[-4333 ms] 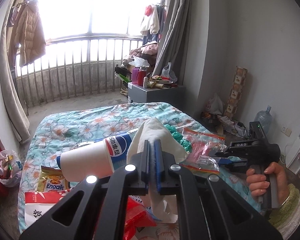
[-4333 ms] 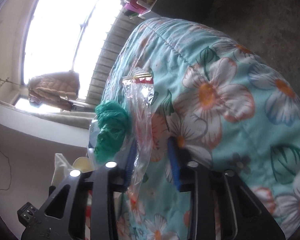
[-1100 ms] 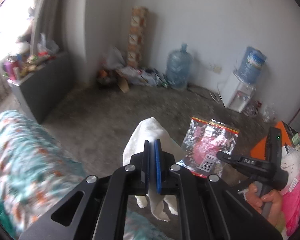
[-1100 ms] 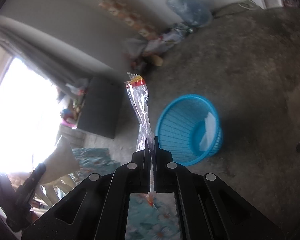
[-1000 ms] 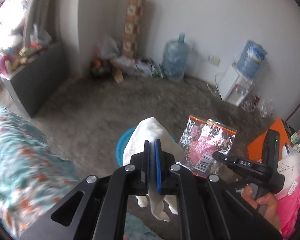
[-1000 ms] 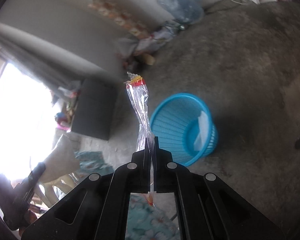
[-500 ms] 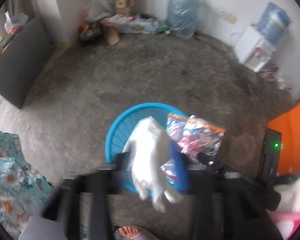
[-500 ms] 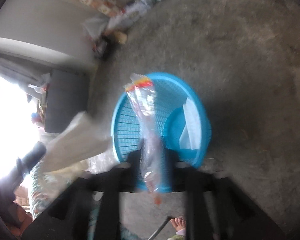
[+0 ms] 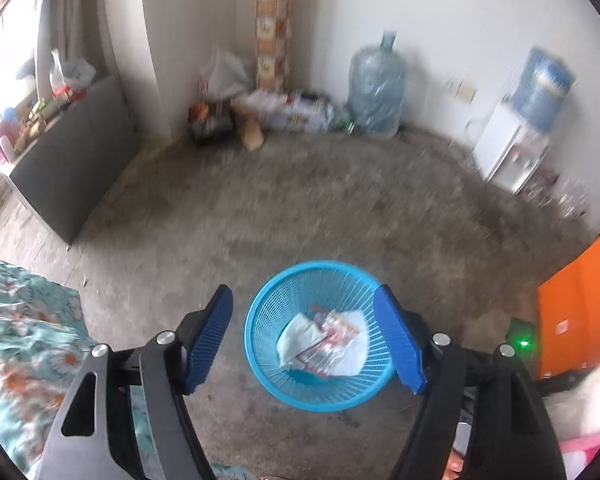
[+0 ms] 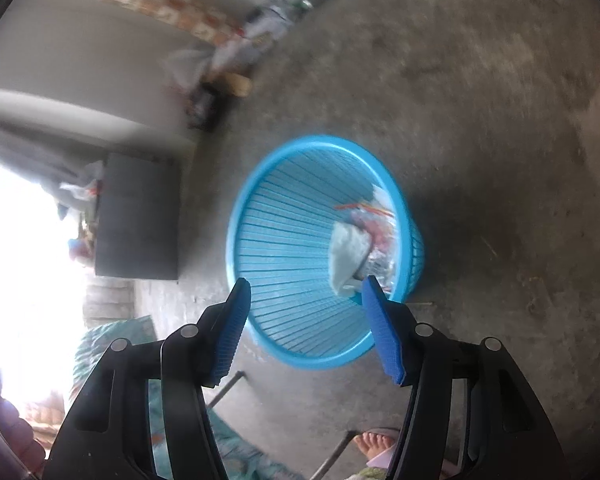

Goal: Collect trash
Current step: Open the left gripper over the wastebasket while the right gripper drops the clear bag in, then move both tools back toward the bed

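The crumpled white tissue and clear red-printed plastic wrapper lay inside the round blue slatted plastic wastebasket (probably atop older paper). Above it, the left gripper and right gripper had just been opening, jaws wide and empty: this load was delivered.

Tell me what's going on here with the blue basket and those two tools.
A person is collecting trash with a handheld tool in each hand. Both the left tool and the right tool hang over the blue basket on the floor, and their jaws have just been opening, with nothing between them now. A white tissue and a clear plastic wrapper lie inside the basket.
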`<state>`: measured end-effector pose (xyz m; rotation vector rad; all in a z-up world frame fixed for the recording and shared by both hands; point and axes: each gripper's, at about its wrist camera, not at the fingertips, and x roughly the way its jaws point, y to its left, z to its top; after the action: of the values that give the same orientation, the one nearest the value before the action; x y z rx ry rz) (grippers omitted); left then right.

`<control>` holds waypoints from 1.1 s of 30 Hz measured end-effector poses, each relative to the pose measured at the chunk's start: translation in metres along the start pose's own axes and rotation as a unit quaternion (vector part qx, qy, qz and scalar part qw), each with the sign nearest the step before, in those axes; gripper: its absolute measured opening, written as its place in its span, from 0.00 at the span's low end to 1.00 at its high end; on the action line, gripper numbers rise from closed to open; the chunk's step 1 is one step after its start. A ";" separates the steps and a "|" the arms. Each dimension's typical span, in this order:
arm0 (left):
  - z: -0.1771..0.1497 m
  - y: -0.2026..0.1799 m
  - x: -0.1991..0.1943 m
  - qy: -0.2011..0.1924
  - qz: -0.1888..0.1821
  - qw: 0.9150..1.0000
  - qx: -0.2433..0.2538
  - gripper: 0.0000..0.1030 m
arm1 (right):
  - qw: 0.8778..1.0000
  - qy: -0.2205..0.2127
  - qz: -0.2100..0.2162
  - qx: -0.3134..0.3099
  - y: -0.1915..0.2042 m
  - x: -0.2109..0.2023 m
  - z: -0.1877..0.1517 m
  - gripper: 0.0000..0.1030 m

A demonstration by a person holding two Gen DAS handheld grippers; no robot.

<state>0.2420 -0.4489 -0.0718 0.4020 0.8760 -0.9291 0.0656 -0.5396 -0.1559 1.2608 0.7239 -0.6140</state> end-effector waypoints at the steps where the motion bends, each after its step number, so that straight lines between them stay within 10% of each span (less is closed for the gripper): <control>1: -0.002 0.000 -0.021 -0.013 -0.006 1.000 0.000 0.71 | 1.000 -0.008 0.005 -0.013 0.008 -0.010 -0.002 0.56; 12: -0.068 0.034 -0.218 -0.122 0.016 0.992 -0.032 0.89 | 0.967 -0.051 0.064 -0.240 0.140 -0.124 -0.051 0.70; 33: -0.254 0.121 -0.401 -0.182 0.166 0.954 -0.170 0.92 | 0.880 0.091 0.167 -0.435 0.227 -0.156 -0.201 0.73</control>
<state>0.1010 -0.0081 0.0886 0.0689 0.5891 -0.5036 0.1095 -0.2935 0.0756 0.5662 0.7840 0.1414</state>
